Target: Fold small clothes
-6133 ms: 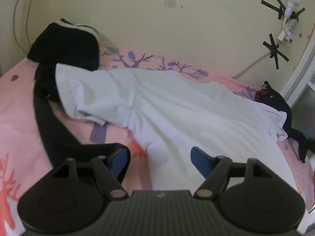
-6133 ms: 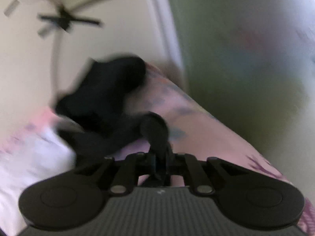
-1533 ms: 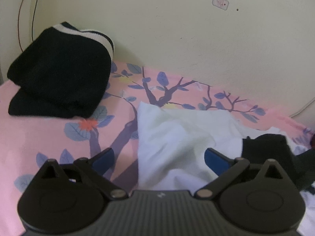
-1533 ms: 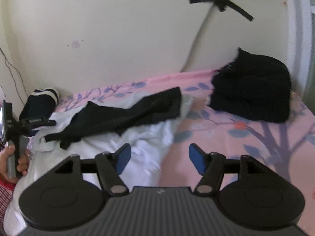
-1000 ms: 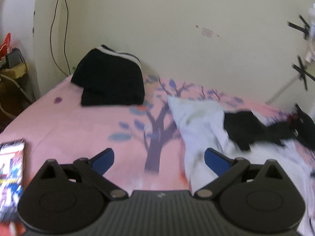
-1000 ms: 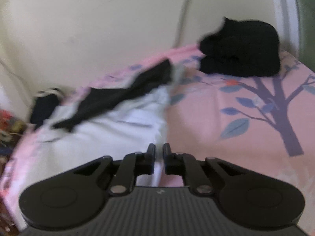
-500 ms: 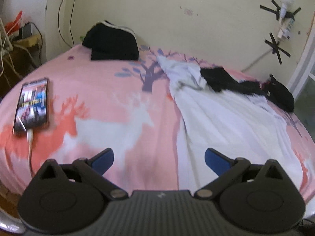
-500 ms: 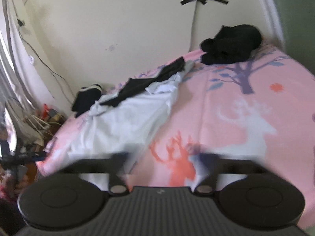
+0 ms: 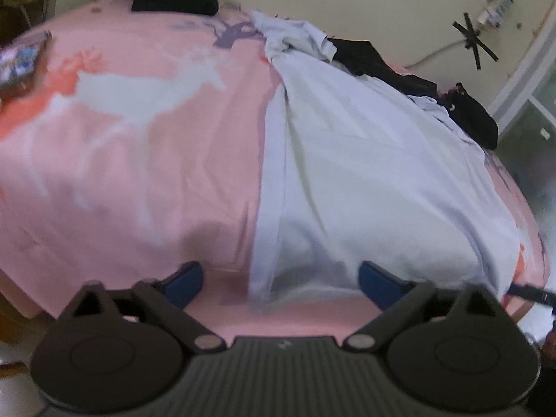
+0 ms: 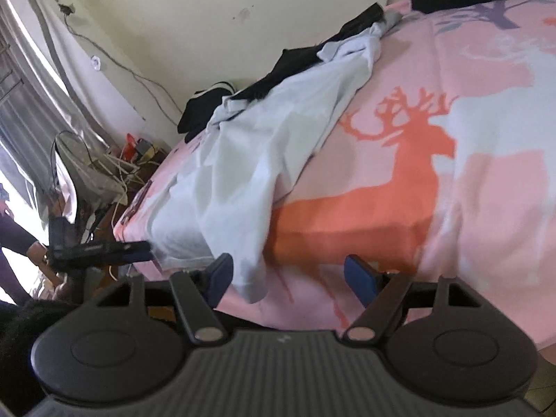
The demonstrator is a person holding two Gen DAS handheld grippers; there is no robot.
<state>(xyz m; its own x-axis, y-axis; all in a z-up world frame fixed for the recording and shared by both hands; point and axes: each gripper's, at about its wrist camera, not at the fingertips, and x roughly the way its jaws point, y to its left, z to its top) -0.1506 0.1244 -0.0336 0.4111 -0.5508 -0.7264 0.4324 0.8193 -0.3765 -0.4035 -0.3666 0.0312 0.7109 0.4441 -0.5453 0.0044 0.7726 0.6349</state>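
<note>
Bed [image 9: 139, 132] with pink deer-print cover, seen from its near edge. Left gripper [image 9: 279, 283]: jaws spread, empty, white garment's [image 9: 365, 160] hem lying between them. Right gripper [image 10: 290, 279]: jaws spread, empty, the garment's corner just beside the left jaw. Black garment [image 9: 375, 60] lies across the white one's far end.

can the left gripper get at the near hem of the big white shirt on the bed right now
Probably yes: the left gripper is open, and the large white cotton shirt's hem lies right ahead between its fingers, with nothing on top of it there.
</note>
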